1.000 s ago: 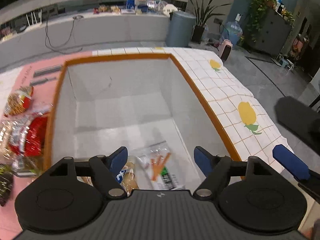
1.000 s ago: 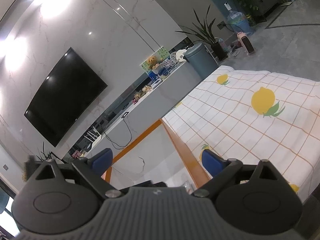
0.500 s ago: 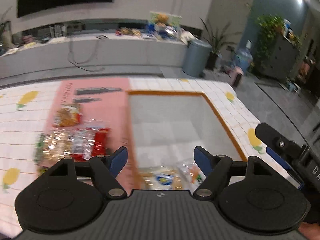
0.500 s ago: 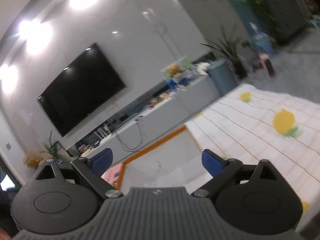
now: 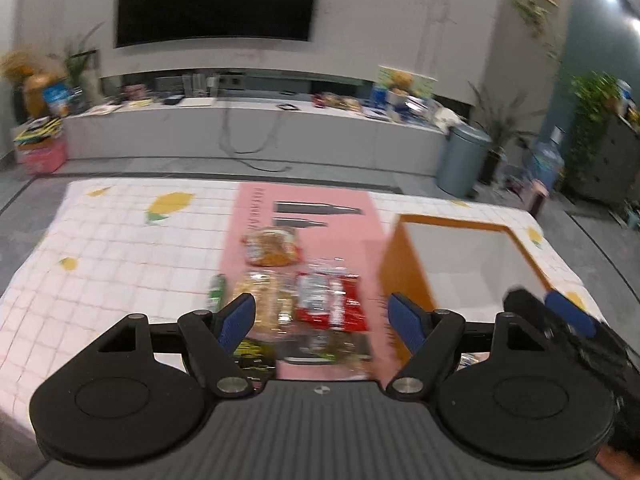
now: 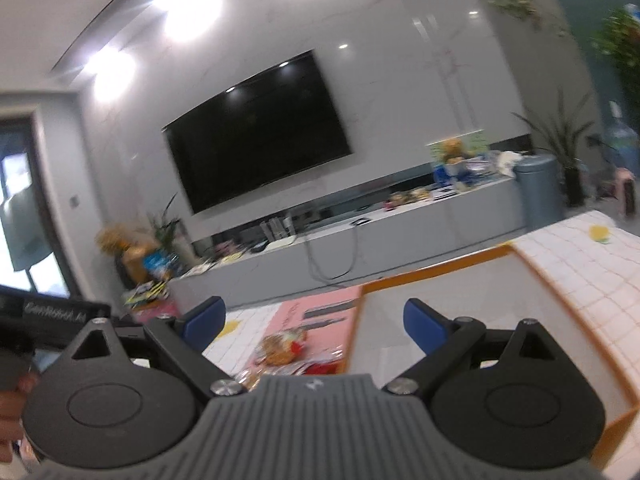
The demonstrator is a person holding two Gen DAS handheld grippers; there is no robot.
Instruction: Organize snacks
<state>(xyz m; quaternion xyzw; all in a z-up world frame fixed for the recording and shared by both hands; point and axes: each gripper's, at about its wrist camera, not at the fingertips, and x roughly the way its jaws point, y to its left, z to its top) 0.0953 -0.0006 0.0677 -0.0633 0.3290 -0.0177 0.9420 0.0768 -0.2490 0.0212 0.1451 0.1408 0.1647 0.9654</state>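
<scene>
A living room with a wall-mounted television [image 5: 214, 0] and a long low console [image 5: 248, 128] lay behind a table [image 5: 120, 248] covered in a lemon-print checked cloth. On a pink mat [image 5: 340, 216] on that table sat a loose cluster of snack packets: an orange-toned bag [image 5: 271, 247] farthest back, a pale bread-like packet [image 5: 262, 300] and a red packet [image 5: 330, 300] nearer, and a green one [image 5: 217, 292] at the left edge; motion blur hid any labels. Just right of the mat stood an orange-rimmed white box [image 5: 464, 264]. The left hand-held gripper [image 5: 322, 318] hovered above the snacks, its blue pads spread wide and gripping nothing. The right hand-held gripper [image 6: 314, 316] was likewise spread wide and empty, raised near the box's left wall.
</scene>
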